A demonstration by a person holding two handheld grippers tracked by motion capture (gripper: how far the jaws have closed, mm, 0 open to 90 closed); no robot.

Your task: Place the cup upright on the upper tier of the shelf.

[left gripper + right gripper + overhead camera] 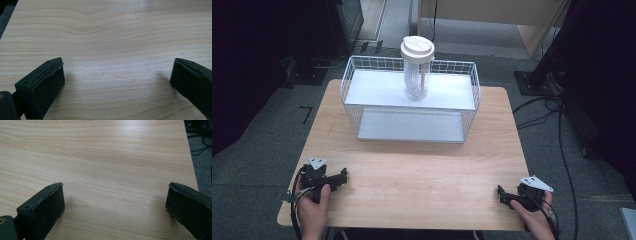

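Note:
A clear plastic cup (416, 65) with a white lid stands upright on the top shelf of a white wire rack (409, 100) at the back middle of the wooden table (412, 170). My left gripper (343, 177) rests near the front left corner, held by a hand, its jaws wide apart over bare wood (117, 72). At the front right corner my right gripper (502, 194) lies low on the table, also open with nothing between its fingers (115, 197). Both grippers are far from the rack and cup.
The rack has a lower shelf (409, 127) with nothing on it. Cables (562, 150) run over the grey floor to the right of the table. Dark equipment (337, 25) stands at the back left. In the right gripper view the table's edge (191, 160) is close.

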